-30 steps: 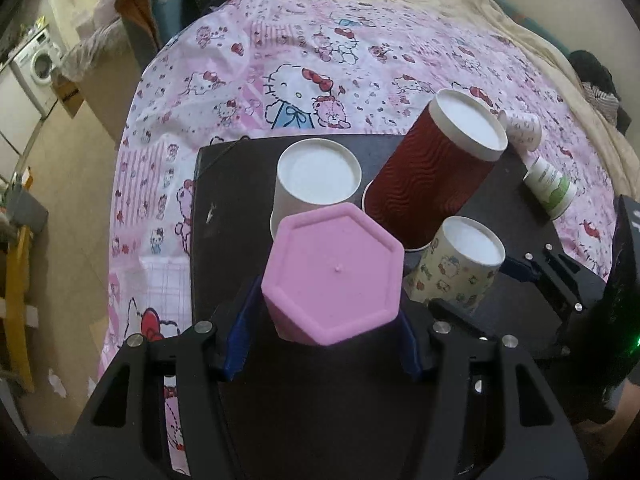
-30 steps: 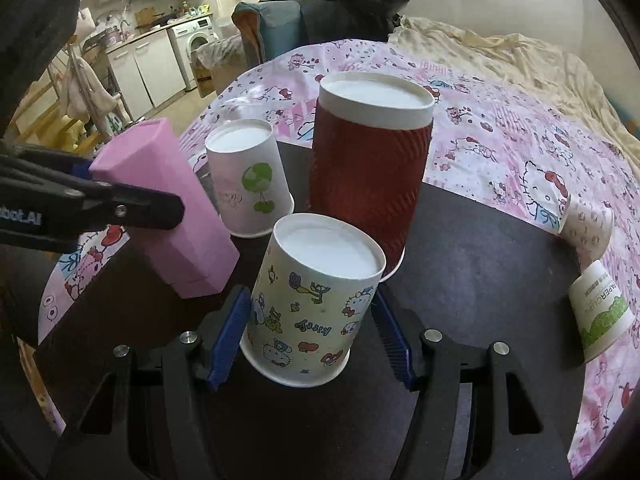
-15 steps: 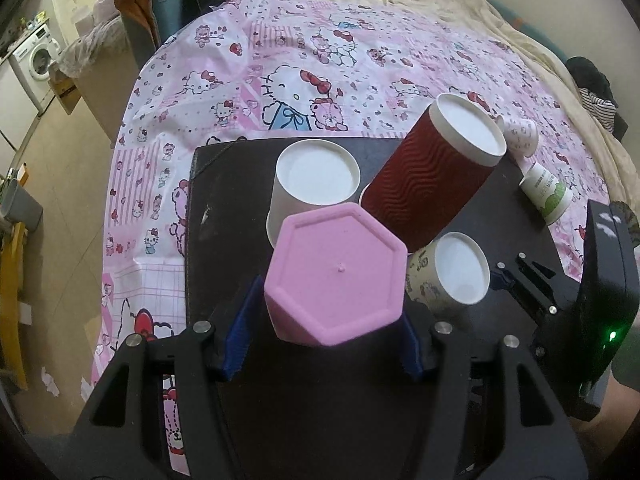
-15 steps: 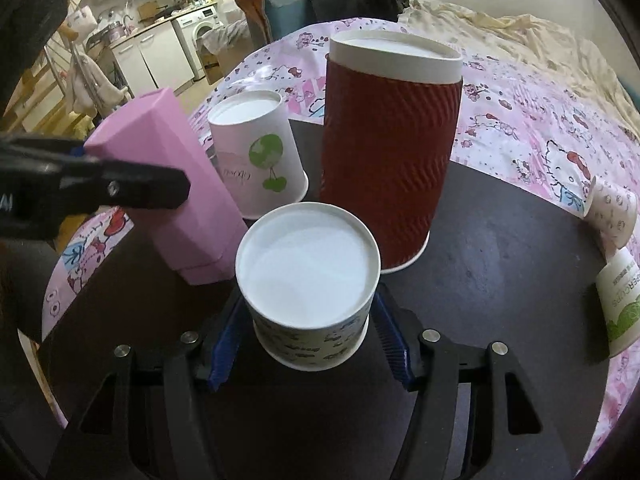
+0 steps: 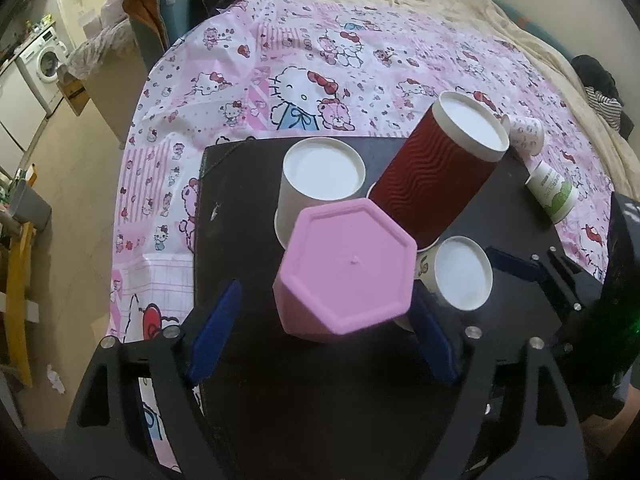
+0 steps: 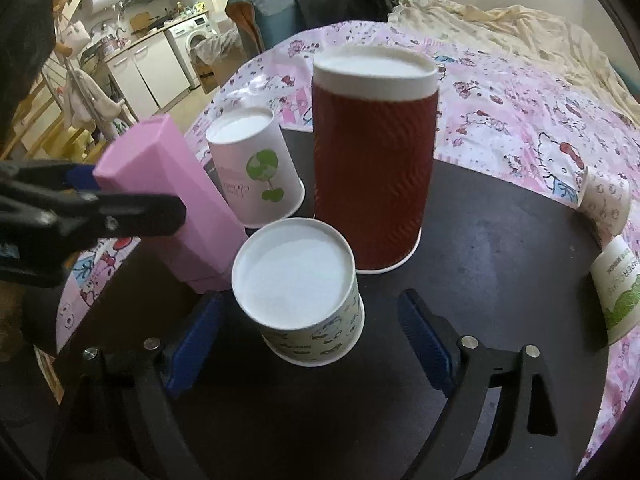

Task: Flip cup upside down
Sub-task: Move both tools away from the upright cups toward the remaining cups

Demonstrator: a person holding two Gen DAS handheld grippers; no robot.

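Right wrist view: patterned cup stands inverted on the black tray; right gripper, jaws just opened, straddles it untouched (two cups still lie sideways).

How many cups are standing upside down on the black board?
4: pink hexagonal cup nearest the left side, white cup behind it, tall red cup in the middle, cartoon-print cup in front. None seems hidden.
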